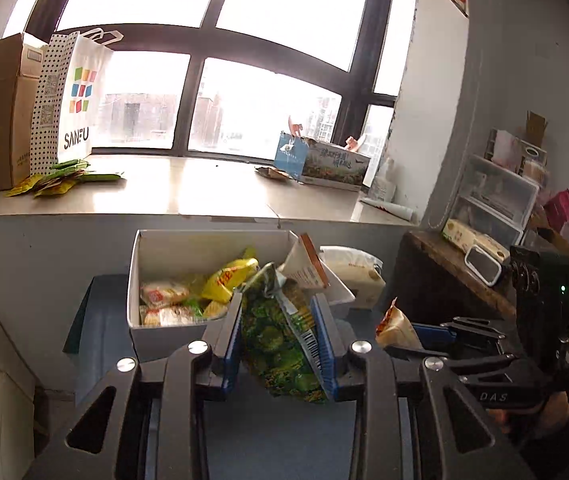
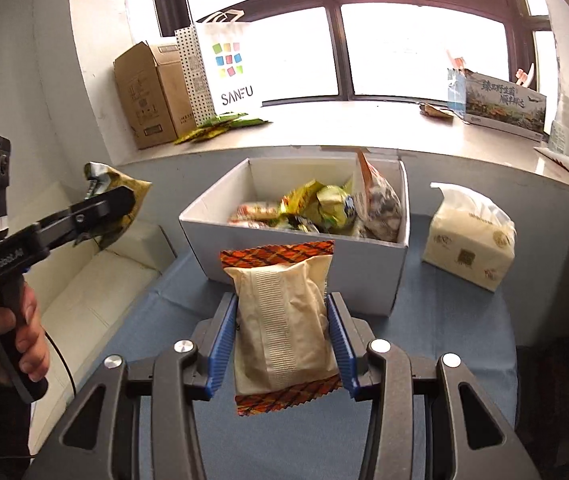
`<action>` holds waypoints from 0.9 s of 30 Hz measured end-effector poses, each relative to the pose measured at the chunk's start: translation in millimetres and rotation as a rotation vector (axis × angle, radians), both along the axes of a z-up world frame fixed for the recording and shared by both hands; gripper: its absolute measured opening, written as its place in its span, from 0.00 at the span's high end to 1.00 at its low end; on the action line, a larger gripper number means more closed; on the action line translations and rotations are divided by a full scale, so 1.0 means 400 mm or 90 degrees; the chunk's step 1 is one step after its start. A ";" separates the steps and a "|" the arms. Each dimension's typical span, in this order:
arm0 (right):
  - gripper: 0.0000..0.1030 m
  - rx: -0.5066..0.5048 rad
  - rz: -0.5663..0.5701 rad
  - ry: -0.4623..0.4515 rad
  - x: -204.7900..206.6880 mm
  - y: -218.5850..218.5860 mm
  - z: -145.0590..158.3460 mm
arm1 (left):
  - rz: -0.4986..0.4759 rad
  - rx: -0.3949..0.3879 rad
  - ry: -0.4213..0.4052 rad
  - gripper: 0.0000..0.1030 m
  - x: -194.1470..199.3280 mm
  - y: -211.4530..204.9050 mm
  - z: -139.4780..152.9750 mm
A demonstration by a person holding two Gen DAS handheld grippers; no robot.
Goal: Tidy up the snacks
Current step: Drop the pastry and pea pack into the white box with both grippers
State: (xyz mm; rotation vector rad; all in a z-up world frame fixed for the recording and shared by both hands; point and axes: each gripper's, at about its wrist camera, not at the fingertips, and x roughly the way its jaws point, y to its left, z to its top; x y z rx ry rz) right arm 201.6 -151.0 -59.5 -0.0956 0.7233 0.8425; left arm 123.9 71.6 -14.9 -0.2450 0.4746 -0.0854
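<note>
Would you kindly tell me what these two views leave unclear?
- Left wrist view: green snack packet, brand unreadable, crumpled between fingers.
- Right wrist view: beige snack packet, printed front faces away.
- Both views: white box, lower snacks buried under top packets.

Both grippers clamped and raised, side by side.

The left gripper (image 1: 280, 336) has its blue-padded jaws pressed against a green packet (image 1: 280, 340), level and forward-pointing; a hand (image 2: 12, 336) wraps its pistol handle. The right gripper (image 2: 282, 340) pinches a beige packet (image 2: 284, 320) between its pads, held level just beside the left.
</note>
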 end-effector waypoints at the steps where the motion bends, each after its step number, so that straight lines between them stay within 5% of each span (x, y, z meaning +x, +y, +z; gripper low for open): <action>1: 0.53 0.004 -0.001 -0.001 0.024 0.022 0.012 | 0.002 -0.006 0.006 0.65 0.039 0.021 0.006; 11: 0.52 -0.017 -0.013 0.046 0.305 0.231 0.018 | 0.039 -0.033 0.130 0.63 0.386 0.164 -0.059; 13: 0.43 -0.050 -0.020 0.055 0.339 0.254 0.004 | 0.062 -0.013 0.167 0.47 0.422 0.175 -0.082; 14: 0.17 -0.060 -0.021 0.056 0.349 0.261 -0.003 | 0.075 0.000 0.178 0.15 0.431 0.178 -0.092; 15: 0.00 -0.061 -0.030 0.049 0.354 0.259 -0.008 | 0.083 0.005 0.174 0.00 0.427 0.180 -0.099; 20: 0.00 -0.068 -0.049 0.031 0.358 0.236 -0.026 | 0.092 0.001 0.182 0.00 0.395 0.193 -0.117; 27: 0.00 -0.096 -0.057 0.018 0.338 0.219 -0.042 | 0.142 0.078 0.155 0.00 0.334 0.173 -0.077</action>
